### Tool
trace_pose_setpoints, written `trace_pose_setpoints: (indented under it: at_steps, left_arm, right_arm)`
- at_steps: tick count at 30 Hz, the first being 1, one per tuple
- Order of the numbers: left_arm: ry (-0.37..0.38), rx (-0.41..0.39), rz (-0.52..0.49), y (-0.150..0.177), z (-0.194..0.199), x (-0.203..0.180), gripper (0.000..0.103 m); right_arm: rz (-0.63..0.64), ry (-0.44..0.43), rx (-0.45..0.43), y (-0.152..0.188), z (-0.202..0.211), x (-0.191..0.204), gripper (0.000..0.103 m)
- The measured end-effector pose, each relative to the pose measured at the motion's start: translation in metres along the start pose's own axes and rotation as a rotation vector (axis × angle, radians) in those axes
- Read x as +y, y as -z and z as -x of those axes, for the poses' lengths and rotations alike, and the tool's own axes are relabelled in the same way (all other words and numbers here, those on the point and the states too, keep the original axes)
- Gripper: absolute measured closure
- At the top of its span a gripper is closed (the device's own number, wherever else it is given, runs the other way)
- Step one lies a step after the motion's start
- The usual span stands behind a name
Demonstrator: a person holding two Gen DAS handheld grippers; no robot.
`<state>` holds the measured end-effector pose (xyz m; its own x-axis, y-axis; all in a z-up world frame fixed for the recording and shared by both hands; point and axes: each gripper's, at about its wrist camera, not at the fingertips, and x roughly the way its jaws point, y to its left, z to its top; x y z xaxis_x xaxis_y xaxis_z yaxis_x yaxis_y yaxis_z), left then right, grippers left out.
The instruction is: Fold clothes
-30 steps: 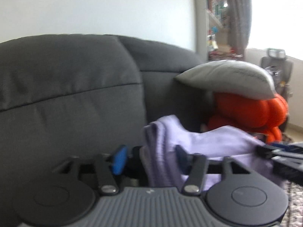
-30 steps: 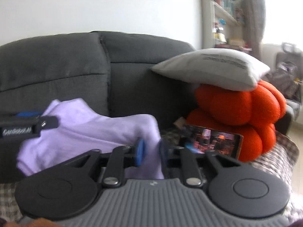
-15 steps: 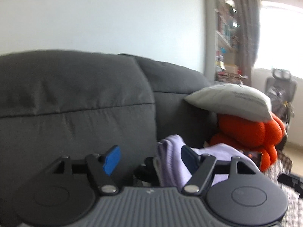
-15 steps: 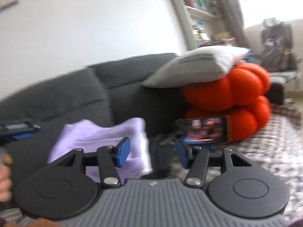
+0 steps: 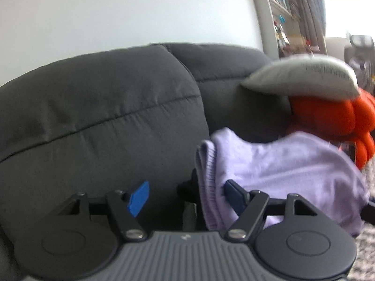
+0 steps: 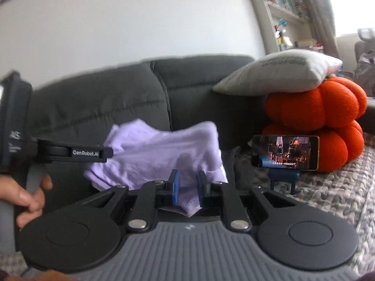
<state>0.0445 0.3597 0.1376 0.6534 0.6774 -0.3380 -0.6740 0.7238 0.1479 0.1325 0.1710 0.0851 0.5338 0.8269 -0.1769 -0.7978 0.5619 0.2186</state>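
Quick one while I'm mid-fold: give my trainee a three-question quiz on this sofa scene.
1. True or false: the grey rectangular pillow rests on the orange pumpkin-shaped plush cushion.
2. What is between the pads of the right hand-held gripper? A) the lilac knitted garment B) a phone C) a curtain
3. Fill in: the jaws of the left hand-held gripper stand ____.
Key: 1 true. 2 A; its jaws have just been closing on that cloth. 3 open; they have just been opening, with the garment's ribbed edge between them.

Right claw [image 6: 187, 188], jaws just closing, pinches the lilac garment [image 6: 164, 149] before the grey sofa [image 6: 98, 107]
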Motion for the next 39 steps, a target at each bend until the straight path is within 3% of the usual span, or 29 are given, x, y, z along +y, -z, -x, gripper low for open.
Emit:
trace_pose_setpoints:
  at_steps: [1,3,6,8,9,11,15,18,21,23,26,31,39]
  left_arm:
    - [-0.003,-0.012,0.01,-0.002,0.008,0.004,0.03]
    - [-0.002,-0.043,0.031,-0.001,0.03,0.012,0.029]
    - [0.057,-0.043,0.095,0.014,0.062,0.025,0.028]
    - [0.096,-0.029,0.143,0.029,0.077,0.028,0.027]
    - [0.11,-0.02,0.161,0.036,0.084,0.027,0.026]
    - [0.118,0.01,0.18,0.051,0.088,0.019,0.026]
    - [0.117,0.062,0.187,0.069,0.086,0.002,0.023]
    - [0.095,0.036,0.186,0.065,0.089,-0.002,0.011]
    - [0.139,-0.002,0.161,0.054,0.096,-0.005,0.0]
    - [0.138,-0.038,0.133,0.052,0.103,-0.005,0.0]
    - [0.083,-0.031,0.14,0.064,0.098,-0.003,0.0]
    - [0.05,0.011,0.112,0.079,0.08,-0.009,0.0]
    - [-0.01,0.022,0.104,0.093,0.072,-0.011,0.0]
  right_arm:
    - [-0.005,-0.015,-0.019,0.003,0.01,-0.002,0.078]
    - [-0.023,-0.06,-0.013,0.01,0.028,-0.005,0.078]
    - [-0.033,-0.154,0.037,0.021,0.045,-0.007,0.078]
    - [-0.008,-0.158,0.042,0.024,0.053,-0.004,0.074]
    - [0.004,-0.158,0.042,0.025,0.056,-0.002,0.07]
    - [-0.002,-0.164,0.029,0.024,0.06,-0.002,0.045]
    - [0.015,-0.167,0.037,0.02,0.054,-0.005,0.035]
    - [0.1,-0.147,0.044,0.019,0.056,-0.008,0.03]
    - [0.108,-0.158,-0.023,0.008,0.062,-0.014,0.021]
    - [0.052,-0.158,-0.045,0.003,0.061,-0.019,0.0]
    - [-0.014,-0.155,-0.063,0.001,0.058,-0.024,0.0]
    - [0.054,-0.125,-0.031,0.025,0.04,-0.016,0.0]
    - [0.076,-0.164,-0.024,0.034,0.046,-0.006,0.0]
